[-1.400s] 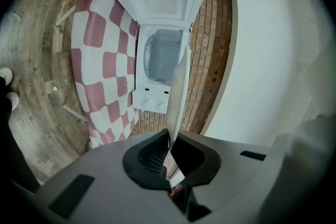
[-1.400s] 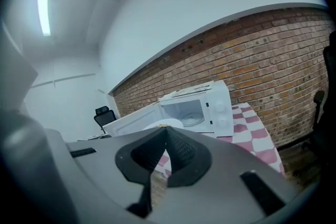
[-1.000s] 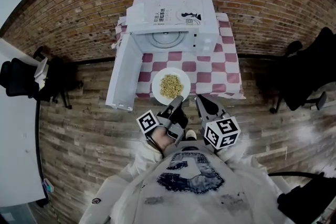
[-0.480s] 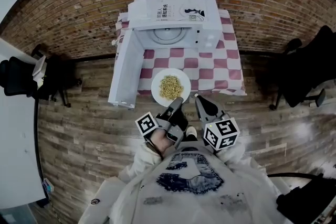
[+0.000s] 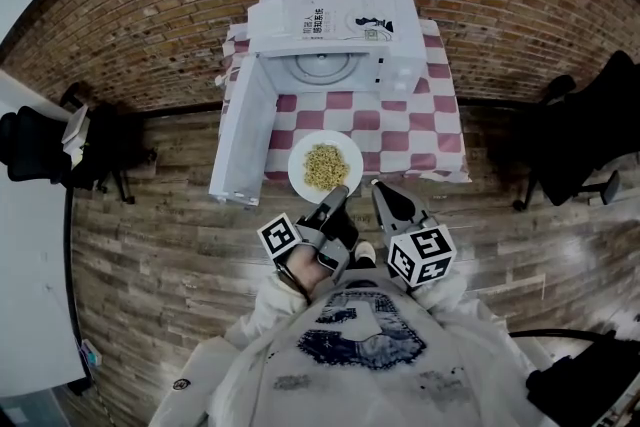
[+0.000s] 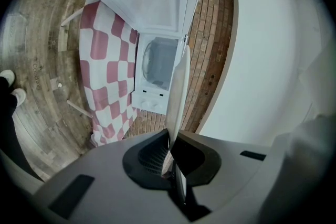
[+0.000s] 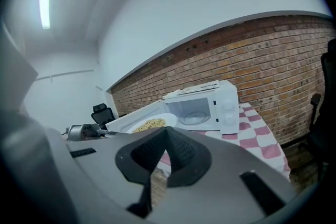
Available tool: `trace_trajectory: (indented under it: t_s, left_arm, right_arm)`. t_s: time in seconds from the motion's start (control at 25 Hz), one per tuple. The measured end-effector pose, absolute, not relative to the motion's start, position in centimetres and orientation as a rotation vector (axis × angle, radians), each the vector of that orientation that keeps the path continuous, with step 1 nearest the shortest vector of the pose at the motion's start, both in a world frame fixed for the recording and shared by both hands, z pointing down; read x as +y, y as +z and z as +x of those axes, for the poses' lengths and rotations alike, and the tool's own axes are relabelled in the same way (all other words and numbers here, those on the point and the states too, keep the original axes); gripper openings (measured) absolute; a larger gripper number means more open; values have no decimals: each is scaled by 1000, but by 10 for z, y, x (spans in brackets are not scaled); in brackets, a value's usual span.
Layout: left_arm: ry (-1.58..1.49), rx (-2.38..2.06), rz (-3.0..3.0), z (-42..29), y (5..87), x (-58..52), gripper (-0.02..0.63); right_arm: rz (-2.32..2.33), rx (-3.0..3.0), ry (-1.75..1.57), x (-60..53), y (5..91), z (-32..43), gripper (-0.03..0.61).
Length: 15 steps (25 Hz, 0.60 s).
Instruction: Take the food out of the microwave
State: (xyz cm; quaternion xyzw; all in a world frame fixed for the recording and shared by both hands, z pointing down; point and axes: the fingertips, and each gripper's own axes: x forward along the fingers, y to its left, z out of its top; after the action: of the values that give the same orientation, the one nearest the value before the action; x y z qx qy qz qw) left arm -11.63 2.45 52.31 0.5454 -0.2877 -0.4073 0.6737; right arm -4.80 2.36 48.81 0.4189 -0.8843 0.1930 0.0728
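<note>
- done, by the look of it: food point(image 5: 325, 165) out of the microwave point(image 5: 330, 15), heaped on a white plate point(image 5: 297, 167) and well clear of the cavity.
- plate placed in front of the oven, above the near edge of the checked tablecloth point(image 5: 405, 130); going by the right gripper view, seemingly held up off the cloth rather than resting on it, though hard to say for certain.
- left gripper point(image 5: 339, 192) clenched on the plate's near rim; in the left gripper view, plate seen edge-on between the pads, caught only at the lip.
- right gripper point(image 5: 379, 187) pinched together on nothing, held just beside the left one, near the plate but apart from it.
- door point(image 5: 243, 130) swung wide open to the left of the cavity; inside, only the bare glass turntable point(image 5: 320, 68), no second dish to be seen.
- so, the main part judged finished: nothing more to fetch from inside.
- left to do, judging from this: lower the plate flat onto the cloth, let go of the rim, draw the gripper back.
- possibly also push the door to, though not asked for in the task sentence.
- worth minding: a one-sided hold on a loaded plate, with no support from the other side; any tilt likely to spill the food, so best kept level on the way down.
</note>
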Motion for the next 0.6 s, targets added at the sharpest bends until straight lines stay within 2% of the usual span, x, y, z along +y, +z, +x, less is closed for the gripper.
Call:
trace_trajectory:
  t_s: [0.6]
  left_arm:
    - [-911, -646, 1221, -112, 524, 20, 18]
  right_arm:
    - [1262, -2656, 592, 19, 488, -44, 12]
